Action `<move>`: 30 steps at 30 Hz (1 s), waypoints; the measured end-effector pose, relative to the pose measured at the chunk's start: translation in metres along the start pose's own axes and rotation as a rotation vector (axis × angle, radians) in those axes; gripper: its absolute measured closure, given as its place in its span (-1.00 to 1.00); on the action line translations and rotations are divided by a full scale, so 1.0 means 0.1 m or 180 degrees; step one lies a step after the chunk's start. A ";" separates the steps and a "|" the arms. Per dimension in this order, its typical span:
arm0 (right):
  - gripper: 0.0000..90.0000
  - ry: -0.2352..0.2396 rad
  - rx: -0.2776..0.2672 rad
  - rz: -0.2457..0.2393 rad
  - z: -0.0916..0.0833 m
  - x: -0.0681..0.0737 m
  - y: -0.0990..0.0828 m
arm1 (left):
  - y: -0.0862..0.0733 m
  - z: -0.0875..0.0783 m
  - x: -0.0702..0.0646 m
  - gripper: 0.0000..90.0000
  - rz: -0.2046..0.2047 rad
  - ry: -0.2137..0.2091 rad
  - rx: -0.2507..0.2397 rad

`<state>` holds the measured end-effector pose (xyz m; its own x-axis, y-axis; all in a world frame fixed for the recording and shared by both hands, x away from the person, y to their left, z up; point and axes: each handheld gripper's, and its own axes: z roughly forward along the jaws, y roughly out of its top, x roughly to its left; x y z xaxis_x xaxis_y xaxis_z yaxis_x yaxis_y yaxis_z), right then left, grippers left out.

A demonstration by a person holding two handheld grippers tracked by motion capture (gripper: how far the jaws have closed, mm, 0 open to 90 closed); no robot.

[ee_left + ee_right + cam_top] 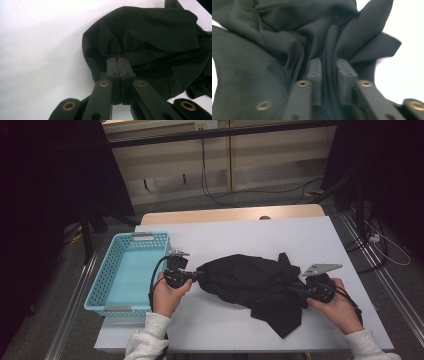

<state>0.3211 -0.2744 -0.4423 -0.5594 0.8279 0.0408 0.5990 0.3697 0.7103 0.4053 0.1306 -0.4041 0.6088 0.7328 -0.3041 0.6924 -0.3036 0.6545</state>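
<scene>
Both grippers grip a black garment [250, 282] lying on the white table [240, 237], just right of the blue basket [127, 270].

Left gripper [119, 61] is pressed fully together, pinching a thin edge of cloth at the garment's end nearest the basket. Right gripper [329, 75], at the end far from the basket, has its jaws part-closed around a thick gathered fold; a firm pinch looks likely. The garment seems light, soft and limp: it will sag and bunch between holds, so hems or seam ridges look like the surest places to take it.
</scene>
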 end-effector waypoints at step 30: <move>0.89 -0.0038 -0.0227 -0.0326 0.46 0.41 0.52 | -0.07 -0.04 0.03 0.99 -0.0004 0.0023 0.0051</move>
<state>0.3552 -0.2020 -0.4361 -0.6084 0.7925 -0.0425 0.4966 0.4219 0.7586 0.4009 0.1368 -0.4069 0.6052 0.7375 -0.2997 0.6992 -0.3124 0.6430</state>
